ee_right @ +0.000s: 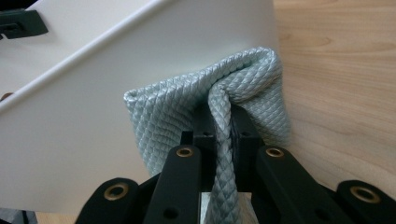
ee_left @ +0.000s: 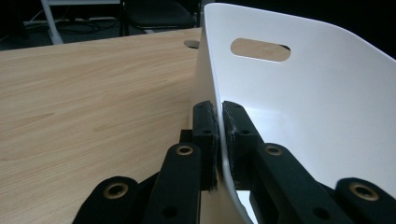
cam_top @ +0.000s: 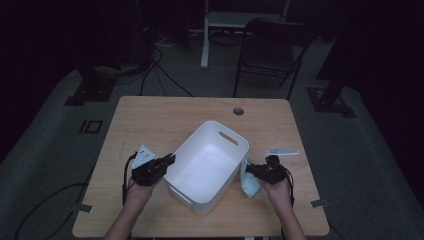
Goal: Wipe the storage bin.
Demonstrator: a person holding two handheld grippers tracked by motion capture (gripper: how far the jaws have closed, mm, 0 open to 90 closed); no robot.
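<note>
At the middle of the high view the white tub [cam_top: 207, 167] sits skewed on the table [cam_top: 150, 120]. The left gripper [cam_top: 169, 160] is clamped on the tub's side wall, probably to steady it. At lower right, the right gripper [cam_top: 252, 170] pinches a fold of pale green cloth [cam_top: 248, 184] against the tub's outer wall, seemingly to wipe it. A small white label [cam_top: 282, 151] lies just beyond; nothing blocks either hand.

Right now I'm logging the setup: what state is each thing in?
White bin: upright, empty, rim pinched.
Left gripper: shut on the bin's wall.
Light blue cloth: bunched, pinched, against the bin's outside.
Right gripper: shut on the cloth.
Wooden table: bearing the bin.
</note>
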